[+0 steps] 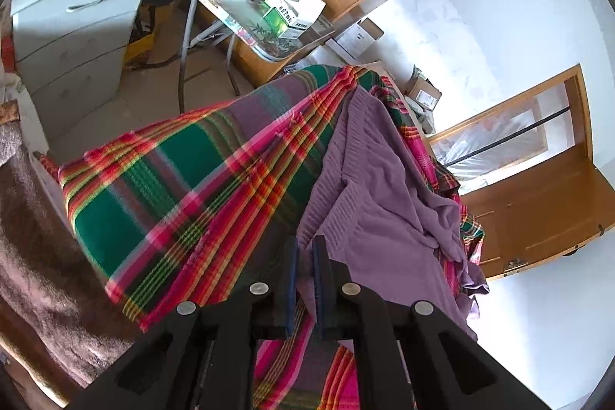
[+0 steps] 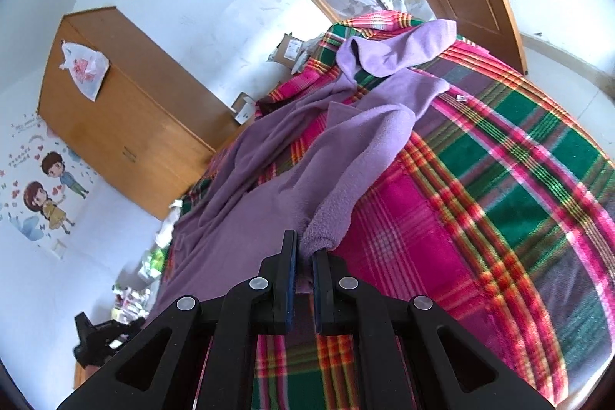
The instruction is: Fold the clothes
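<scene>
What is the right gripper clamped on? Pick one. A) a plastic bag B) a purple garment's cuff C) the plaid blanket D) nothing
B: in the right wrist view the right gripper has its fingers closed on the fuzzy cuff of the purple garment, which lies over the plaid blanket.

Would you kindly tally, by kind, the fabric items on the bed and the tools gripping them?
Purple fleece garment: 1
Plaid blanket beneath it: 1
Tools shut on the garment, left tool and right tool: 2
Total: 4
</scene>
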